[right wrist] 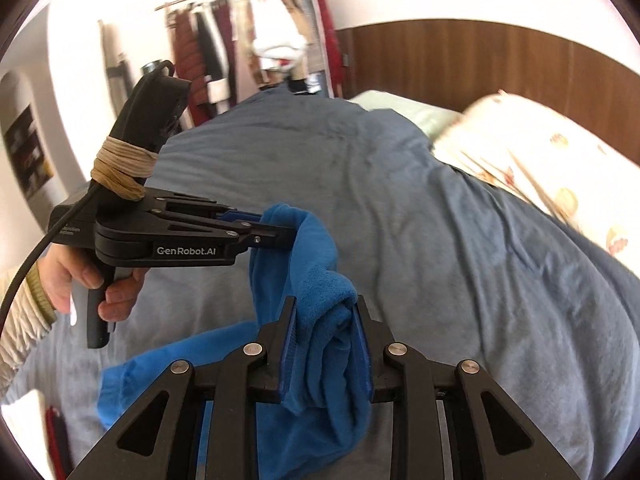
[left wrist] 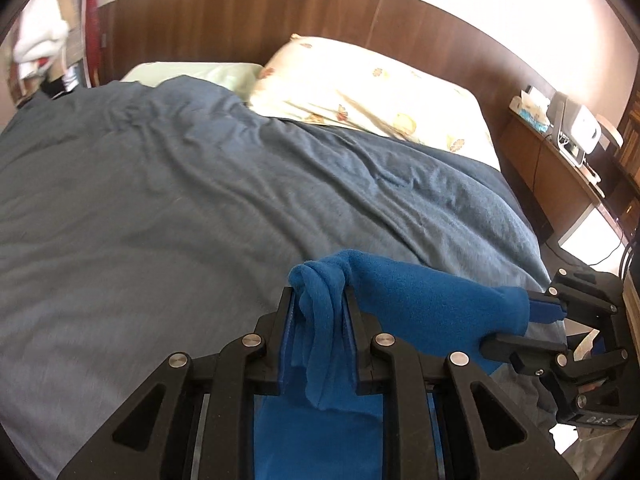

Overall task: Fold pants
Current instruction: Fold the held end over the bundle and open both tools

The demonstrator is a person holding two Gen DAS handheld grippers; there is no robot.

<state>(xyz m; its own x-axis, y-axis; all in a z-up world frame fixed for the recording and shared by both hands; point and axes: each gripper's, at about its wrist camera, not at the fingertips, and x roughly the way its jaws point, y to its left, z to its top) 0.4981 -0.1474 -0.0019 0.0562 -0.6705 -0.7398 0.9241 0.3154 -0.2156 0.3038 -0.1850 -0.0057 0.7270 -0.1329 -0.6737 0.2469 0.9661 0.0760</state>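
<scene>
Your left gripper (left wrist: 320, 320) is clamped on a bunched wad of the blue fleece pants (left wrist: 420, 304); fingers (left wrist: 286, 336) nearly together, cloth squeezed between the pads and spilling down under the tool. Your right gripper (right wrist: 326, 332) is the same: closed down on a thick bunch of the pants (right wrist: 316, 280), fabric hanging below it.

From the left gripper, the held stretch of cloth runs off to its right, straight into the right gripper (left wrist: 532, 320), short and fairly taut. So the long axis of the held edge lies tool to tool, across the near edge of the bed. In the right wrist view the left gripper (right wrist: 280, 236) sits left of and just beyond the right one, your left hand (right wrist: 92, 280) on its handle.

The rest of the pants hangs below both tools, a flap trailing down-left (right wrist: 132, 376) of the right gripper. They look lifted, above the grey-blue duvet (left wrist: 160, 200), not spread out. I can't tell which part you're pinching, waistband or hems.

The bare duvet lies ahead of both grippers, pillows (left wrist: 360, 84) and headboard (left wrist: 240, 16) beyond it. Likely next: carry both forward together and lay the cloth down. Neither hand is nearer; watch for bunching.
</scene>
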